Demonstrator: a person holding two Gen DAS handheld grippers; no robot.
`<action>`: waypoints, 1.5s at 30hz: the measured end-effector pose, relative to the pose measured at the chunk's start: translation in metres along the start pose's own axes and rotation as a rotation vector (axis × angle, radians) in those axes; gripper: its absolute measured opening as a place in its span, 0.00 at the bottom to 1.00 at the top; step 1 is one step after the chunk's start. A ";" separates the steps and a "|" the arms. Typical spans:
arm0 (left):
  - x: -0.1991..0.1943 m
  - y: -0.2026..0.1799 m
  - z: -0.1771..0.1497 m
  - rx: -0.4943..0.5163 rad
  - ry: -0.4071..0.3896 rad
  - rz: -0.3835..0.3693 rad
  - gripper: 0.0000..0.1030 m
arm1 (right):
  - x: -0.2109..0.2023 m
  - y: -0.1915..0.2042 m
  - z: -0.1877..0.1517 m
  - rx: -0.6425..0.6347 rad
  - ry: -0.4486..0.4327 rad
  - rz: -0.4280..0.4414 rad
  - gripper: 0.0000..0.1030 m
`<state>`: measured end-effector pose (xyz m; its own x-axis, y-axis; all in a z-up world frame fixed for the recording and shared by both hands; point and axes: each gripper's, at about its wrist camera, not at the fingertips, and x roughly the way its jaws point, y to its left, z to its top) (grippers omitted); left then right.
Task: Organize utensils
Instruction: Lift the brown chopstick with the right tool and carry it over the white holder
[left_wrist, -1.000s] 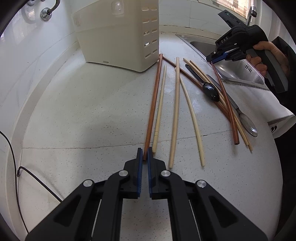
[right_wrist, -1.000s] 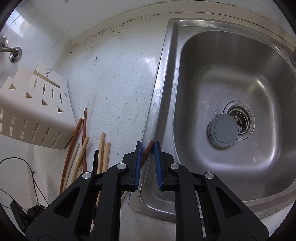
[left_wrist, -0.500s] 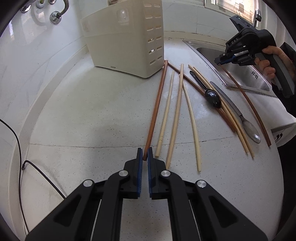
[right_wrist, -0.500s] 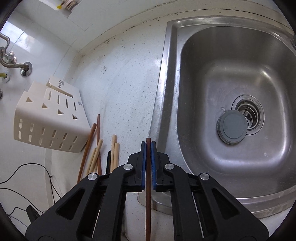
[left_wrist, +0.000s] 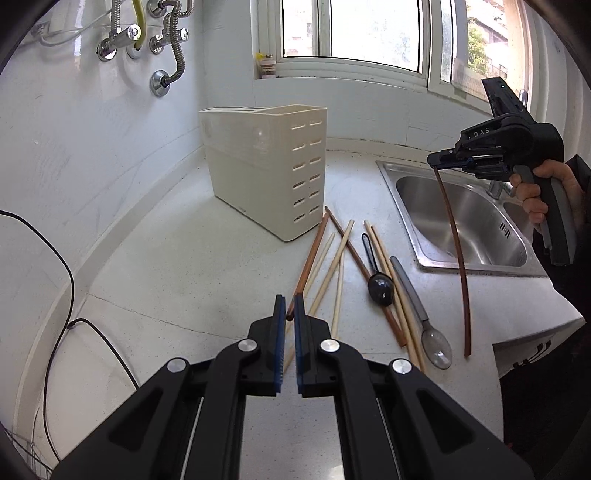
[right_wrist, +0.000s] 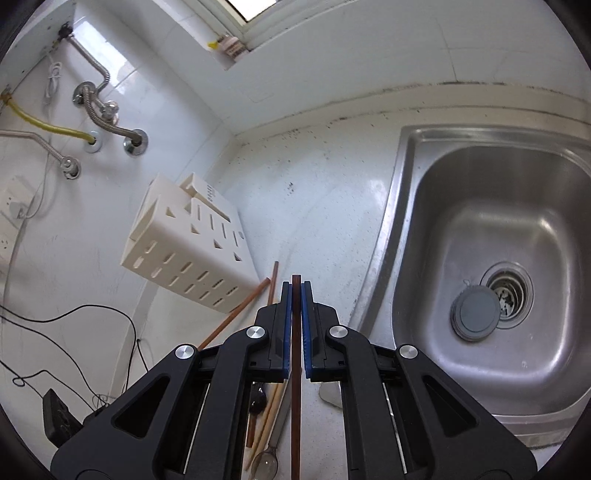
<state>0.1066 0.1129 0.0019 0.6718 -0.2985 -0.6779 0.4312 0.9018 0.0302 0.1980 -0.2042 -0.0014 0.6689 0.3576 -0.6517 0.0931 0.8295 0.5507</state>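
Observation:
A cream utensil holder (left_wrist: 269, 173) stands at the back of the white counter; it also shows in the right wrist view (right_wrist: 192, 251). Several chopsticks (left_wrist: 334, 266), a black spoon (left_wrist: 380, 290) and a metal spoon (left_wrist: 436, 347) lie in front of it. My right gripper (right_wrist: 296, 291) is shut on a dark brown chopstick (left_wrist: 458, 258), which hangs down from it above the counter by the sink; the gripper shows in the left wrist view (left_wrist: 443, 162). My left gripper (left_wrist: 289, 306) is shut and empty, low over the near end of a brown chopstick (left_wrist: 308, 266).
A steel sink (right_wrist: 498, 277) with a grey plug (right_wrist: 476, 310) lies to the right. Pipes and hoses (left_wrist: 162, 55) run along the wall. A black cable (left_wrist: 70, 280) trails over the counter's left side. The counter edge (left_wrist: 532, 332) drops off at the right.
My right gripper has lifted the dark brown chopstick clear of the pile and raised it higher. The left gripper has pulled back and tilted up, still shut.

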 end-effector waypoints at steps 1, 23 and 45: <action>-0.003 -0.004 0.002 -0.008 -0.013 0.013 0.04 | -0.005 0.003 0.002 -0.015 -0.007 0.014 0.05; -0.024 -0.043 0.110 -0.239 -0.223 0.231 0.04 | -0.057 0.073 0.044 -0.439 -0.192 0.163 0.04; -0.075 -0.024 0.194 -0.281 -0.347 0.193 0.04 | -0.092 0.118 0.118 -0.544 -0.251 0.273 0.04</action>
<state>0.1629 0.0532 0.1948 0.9052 -0.1609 -0.3934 0.1316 0.9862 -0.1006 0.2347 -0.1901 0.1849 0.7734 0.5294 -0.3485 -0.4461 0.8453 0.2940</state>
